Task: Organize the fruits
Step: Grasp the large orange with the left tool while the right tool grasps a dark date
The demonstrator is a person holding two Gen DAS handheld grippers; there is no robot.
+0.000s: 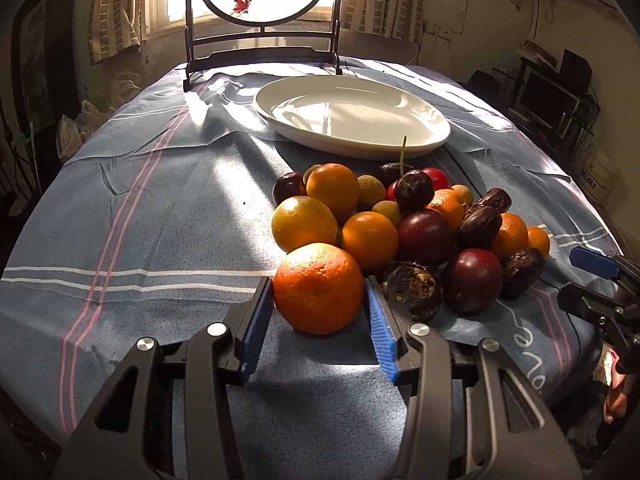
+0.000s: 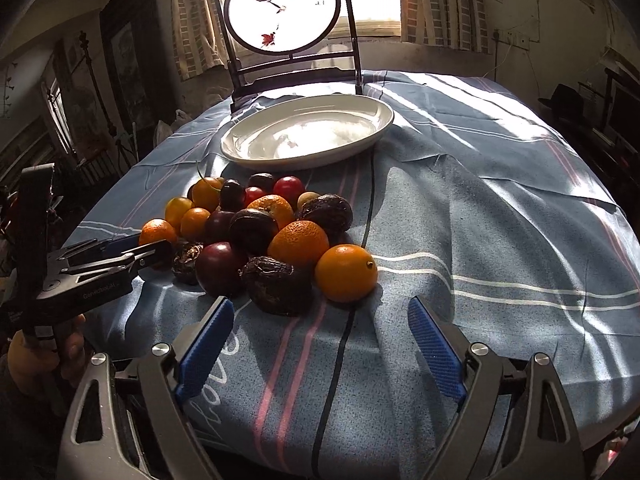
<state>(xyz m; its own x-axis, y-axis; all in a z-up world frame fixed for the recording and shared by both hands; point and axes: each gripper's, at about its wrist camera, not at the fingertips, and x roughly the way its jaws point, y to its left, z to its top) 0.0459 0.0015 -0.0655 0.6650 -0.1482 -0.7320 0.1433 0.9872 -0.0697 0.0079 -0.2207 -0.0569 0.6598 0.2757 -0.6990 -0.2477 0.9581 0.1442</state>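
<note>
Left wrist view: the left gripper point(image 1: 319, 304) is closed around an orange point(image 1: 318, 288) at the near edge of the fruit pile, its blue pads point(image 1: 256, 320) set against the orange's two sides. The orange appears to rest on the cloth point(image 1: 140, 240); a lift cannot be told.

Right wrist view: the right gripper point(image 2: 320, 344) is held open with nothing between its pads, just short of a small orange point(image 2: 346, 273) at the pile's near right side. The left gripper point(image 2: 120, 258) is seen at the pile's left side, a hand point(image 2: 44, 356) on its handle.

The pile point(image 1: 412, 224) sits on the cloth-covered counter between the grippers and the plate point(image 1: 352, 116). It is made up of oranges, dark plums, a cherry point(image 1: 414, 190), small pale round fruits and wrinkled dark fruits, all heaped together and touching. The plate lies beyond the pile, toward the far edge, and is empty. A round screen point(image 2: 282, 10) stands behind it by the window.

The task is judged to be at its very start: no fruit has been sorted or placed on the plate, and only the first grasp is in hand. Nearly all the work is left: each fruit is yet to be lifted from the heap and arranged.
</note>
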